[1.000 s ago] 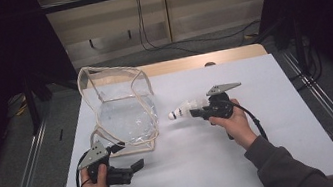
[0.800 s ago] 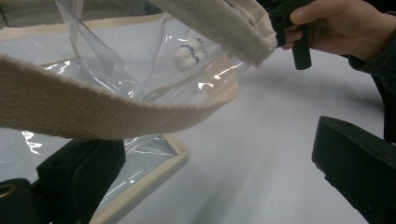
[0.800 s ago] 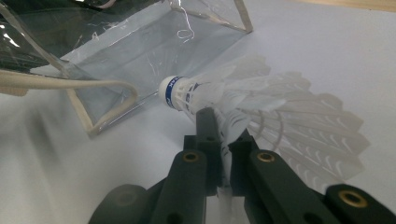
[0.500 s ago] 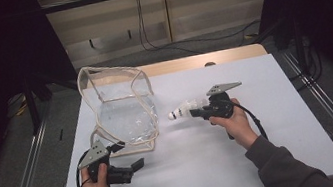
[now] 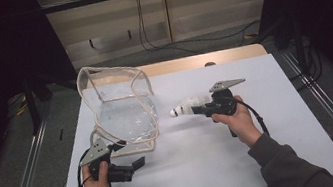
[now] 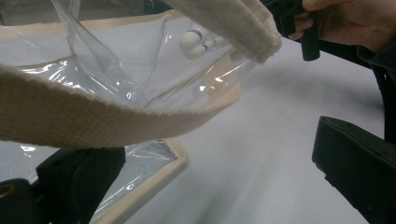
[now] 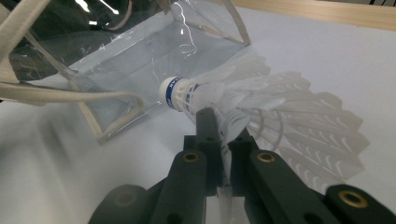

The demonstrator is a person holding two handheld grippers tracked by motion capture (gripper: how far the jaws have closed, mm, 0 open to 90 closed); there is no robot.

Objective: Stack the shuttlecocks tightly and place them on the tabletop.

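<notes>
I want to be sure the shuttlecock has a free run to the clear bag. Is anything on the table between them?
Nothing visible stands between them. The right claw is shut on the shuttlecock, cork end toward the clear bag, with only bare white table between. The bag's cloth strap hangs on the left claw's side.

The left claw (image 5: pixel 135 164) sits in the lower left of the high view, held low by the left hand (image 5: pixel 96 180), and its jaws stand wide apart. The right claw (image 5: pixel 196 110) is near the middle of the frame, gripped by the right hand (image 5: pixel 236 119), with its jaws pressed close together and pointing left.
</notes>
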